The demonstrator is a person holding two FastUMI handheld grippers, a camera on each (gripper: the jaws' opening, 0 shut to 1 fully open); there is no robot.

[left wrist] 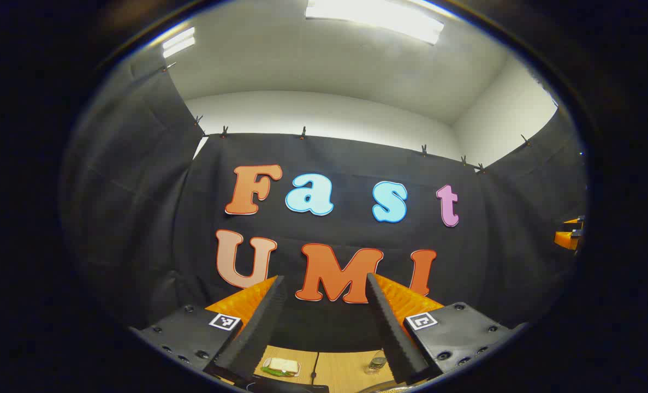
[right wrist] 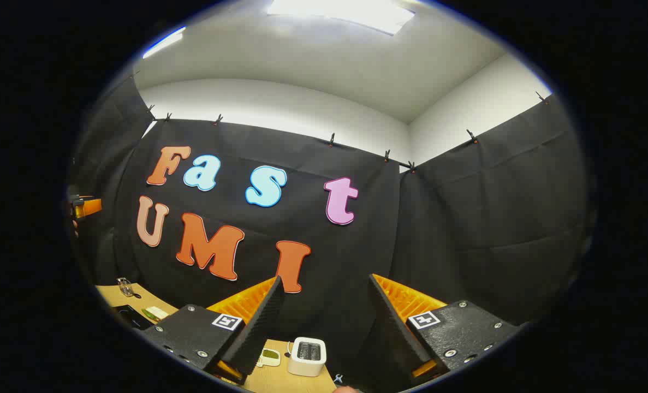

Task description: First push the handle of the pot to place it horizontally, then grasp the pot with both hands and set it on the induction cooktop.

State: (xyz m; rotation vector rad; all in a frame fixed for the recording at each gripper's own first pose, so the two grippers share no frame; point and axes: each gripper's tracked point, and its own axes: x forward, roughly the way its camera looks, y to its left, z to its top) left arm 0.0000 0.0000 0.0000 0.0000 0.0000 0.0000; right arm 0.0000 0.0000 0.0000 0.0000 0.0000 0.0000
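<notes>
Black cloth walled the booth behind a wooden table (right wrist: 272, 376). Both the left gripper (left wrist: 324, 322) and right gripper (right wrist: 324, 327) hung raised with jaws spread and empty, probably poised before reaching down. A white toaster (right wrist: 307, 356) stood on the table; I couldn't spot the pot.

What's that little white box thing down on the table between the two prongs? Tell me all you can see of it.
In the right gripper view, the white box looks like a small toaster: a rounded, smooth white body, probably plastic, with dark slots in its top. It stands upright on the light wooden table near the black cloth wall. It sits low between the fingers of the right hand-held gripper, which is open and not touching it. A small white dish with something green lies just to its left, apart from it.
</notes>
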